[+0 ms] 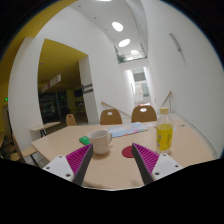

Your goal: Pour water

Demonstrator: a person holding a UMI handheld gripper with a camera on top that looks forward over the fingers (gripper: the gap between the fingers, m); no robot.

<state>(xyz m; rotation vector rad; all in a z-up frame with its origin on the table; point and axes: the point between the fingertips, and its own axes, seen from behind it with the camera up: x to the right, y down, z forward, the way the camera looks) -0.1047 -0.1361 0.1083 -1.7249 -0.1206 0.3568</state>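
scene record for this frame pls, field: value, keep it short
setting: indoor room, white walls, ceiling lights
table: light wooden top, just ahead of the fingers
mug: white, upright on the table, ahead of the left finger
glass: tall, upright, holds yellowish liquid, beyond the right finger
paper: flat on the table behind the mug
chairs: two wooden backs at the table's far side
gripper: fingers open, holding nothing, pink pads visible
contact: none; mug and glass stand apart from the fingers
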